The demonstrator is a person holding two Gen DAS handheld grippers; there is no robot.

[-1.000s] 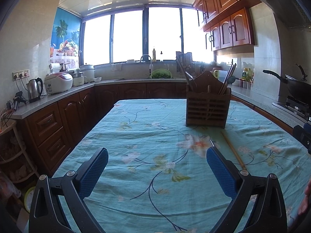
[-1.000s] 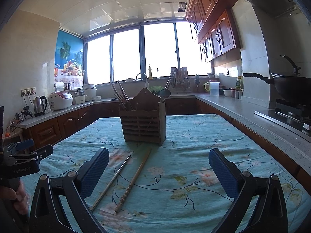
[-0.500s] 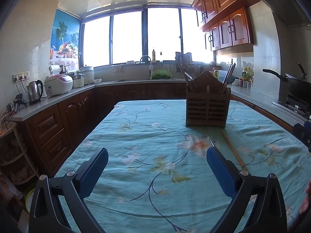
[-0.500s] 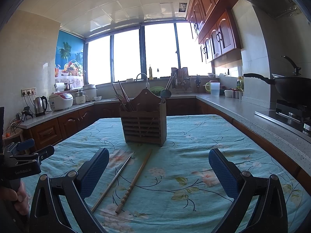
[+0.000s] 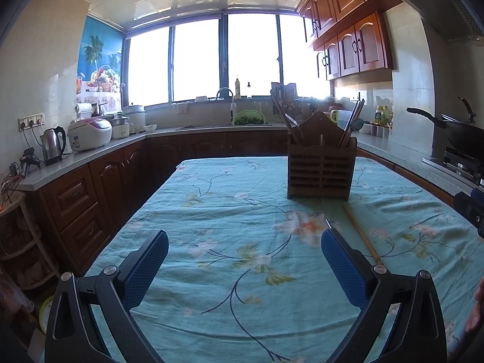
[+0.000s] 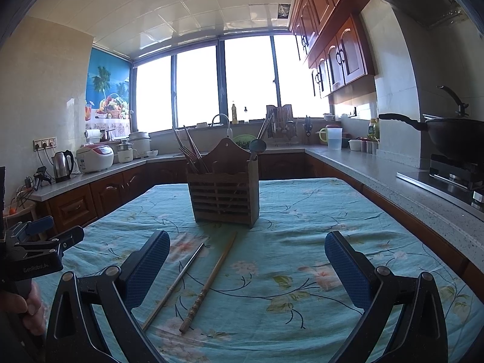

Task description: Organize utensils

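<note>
Now both your claws, left (image 5: 243,261) and right (image 6: 246,263), gape wide; two thin, stiff, light chopsticks (image 6: 208,282) lie mid-counter before the wooden holder (image 6: 224,193): pinch them mid-shaft.

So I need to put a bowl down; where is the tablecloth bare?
Bare: left of the wooden holder toward the table's left edge, and right of the two chopsticks. Crowded: the strip in front of the holder, where they lie.
</note>
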